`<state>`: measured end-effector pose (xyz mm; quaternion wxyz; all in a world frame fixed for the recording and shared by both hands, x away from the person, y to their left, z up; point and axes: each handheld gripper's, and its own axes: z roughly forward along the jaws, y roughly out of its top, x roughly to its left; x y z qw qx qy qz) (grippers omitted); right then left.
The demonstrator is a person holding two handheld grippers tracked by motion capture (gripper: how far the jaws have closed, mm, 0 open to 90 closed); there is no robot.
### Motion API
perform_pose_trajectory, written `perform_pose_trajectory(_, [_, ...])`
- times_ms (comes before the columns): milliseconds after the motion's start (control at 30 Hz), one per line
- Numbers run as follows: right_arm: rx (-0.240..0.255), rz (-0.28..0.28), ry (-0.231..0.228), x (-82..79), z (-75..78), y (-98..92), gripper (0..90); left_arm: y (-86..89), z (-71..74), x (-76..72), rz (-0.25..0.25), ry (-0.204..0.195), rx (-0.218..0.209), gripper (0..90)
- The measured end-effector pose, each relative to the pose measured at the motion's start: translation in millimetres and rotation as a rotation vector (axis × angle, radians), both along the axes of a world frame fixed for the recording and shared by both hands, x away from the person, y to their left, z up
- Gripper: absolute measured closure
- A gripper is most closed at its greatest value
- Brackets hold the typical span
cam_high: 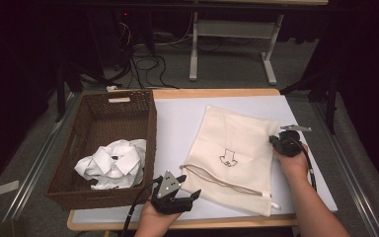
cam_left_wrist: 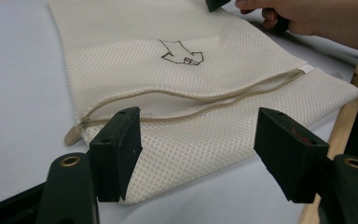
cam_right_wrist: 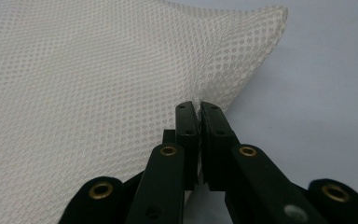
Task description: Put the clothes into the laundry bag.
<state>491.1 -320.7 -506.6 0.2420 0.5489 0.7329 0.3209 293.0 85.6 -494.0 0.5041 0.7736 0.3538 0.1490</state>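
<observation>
Right tool pinching mesh bag edge; left tool spread over its half-open zipper.

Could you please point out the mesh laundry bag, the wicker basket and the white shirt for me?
mesh laundry bag [cam_high: 232, 136]: high view, on its plain upper panel above the printed emblem.
wicker basket [cam_high: 150, 133]: high view, on its right-hand wall.
white shirt [cam_high: 114, 163]: high view, on the crumpled cloth near its collar.
</observation>
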Motion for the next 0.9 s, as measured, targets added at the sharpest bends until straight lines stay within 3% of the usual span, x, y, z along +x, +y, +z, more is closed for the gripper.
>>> perform_pose_trajectory(33, [-0.018, -0.032, -0.013, -1.4, 2.5, -3.9, 88.8, 0.5, 0.1, -0.2, 0.015, 0.003, 0.003, 32.5])
perform_pose_trajectory(133, [0.015, -0.129, -0.054, -5.9, 7.0, -20.7, 88.7, 1.9, 1.5, 0.7, 0.028, 0.026, -0.006, 33.4])
perform_pose_trajectory(167, [0.015, -0.141, -0.06, -7.2, 8.1, -25.9, 88.5, 1.8, 1.9, 0.1, 0.029, 0.017, -0.004, 33.3])
perform_pose_trajectory(367, [-0.029, -0.152, -0.031, -16.8, 4.7, -40.4, 87.7, 1.1, 1.7, 0.5, 0.03, -0.005, 0.006, 33.7])
perform_pose_trajectory(500, [-0.01, -0.168, -0.028, -27.7, -1.0, -47.6, 86.1, 1.5, 0.8, 0.1, 0.032, -0.004, 0.0, 33.5])
perform_pose_trajectory(700, [-0.029, -0.101, -0.08, -42.3, 12.7, -40.7, 59.4, 1.6, 1.8, 0.6, 0.033, -0.011, -0.013, 34.2])
perform_pose_trajectory(900, [0.015, 0.02, -0.177, -75.6, 35.4, -19.3, 25.7, 1.1, 1.0, 2.5, 0.036, -0.015, -0.006, 32.6])
